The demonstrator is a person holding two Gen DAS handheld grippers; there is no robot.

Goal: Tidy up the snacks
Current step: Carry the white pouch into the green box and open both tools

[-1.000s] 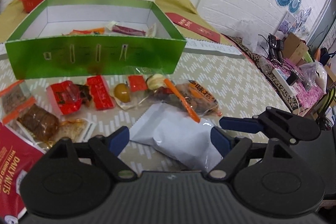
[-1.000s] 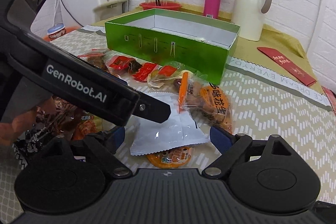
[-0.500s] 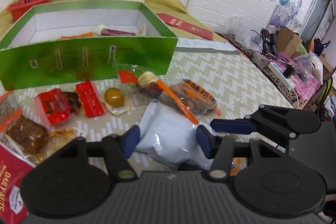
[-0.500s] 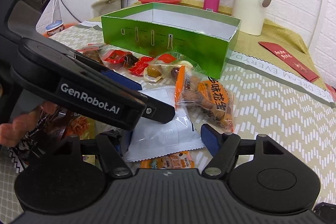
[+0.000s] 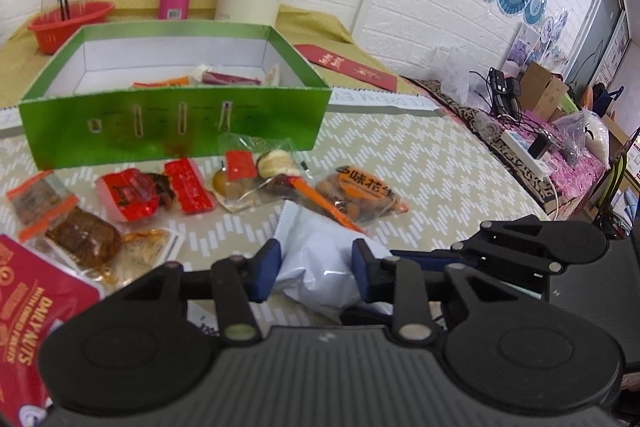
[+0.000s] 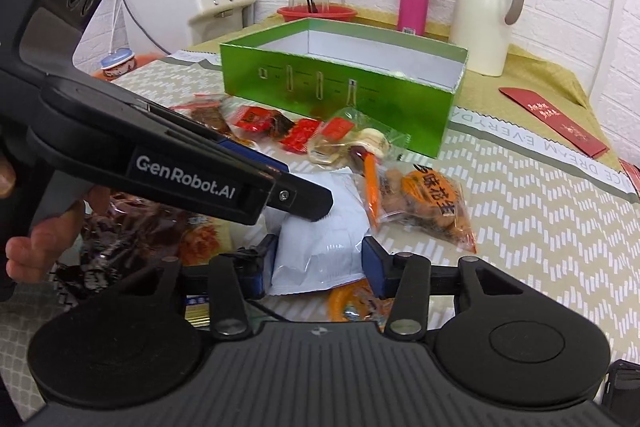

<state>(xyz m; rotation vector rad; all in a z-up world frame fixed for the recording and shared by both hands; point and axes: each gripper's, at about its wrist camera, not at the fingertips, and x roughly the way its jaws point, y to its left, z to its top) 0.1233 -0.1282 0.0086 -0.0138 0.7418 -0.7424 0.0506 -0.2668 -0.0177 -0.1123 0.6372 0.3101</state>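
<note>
Two grippers close on one white pouch (image 5: 320, 263) at once, on a desk (image 5: 440, 163) crowded with snacks. Largest first: the green box (image 5: 172, 123), open-topped with a few sticks already inside, stands behind the scatter; a red nut bag (image 5: 28, 307) lies at the near left; an orange peanut pack (image 5: 360, 193) touches the pouch's far corner; small red sachets (image 5: 188, 185) lie just before the box. The left gripper (image 5: 316, 267) is narrowed onto the pouch, its blue pads pressing both sides so the film bulges. The right gripper (image 6: 318, 261) brackets the same pouch (image 6: 320, 243), pads at its edges; whether it truly clamps I cannot tell. Risks, as I judge them: two grips pulling apart could tear or pop the puffed pouch; slick film may slip on lifting; and the touching peanut pack may drag along.
</note>
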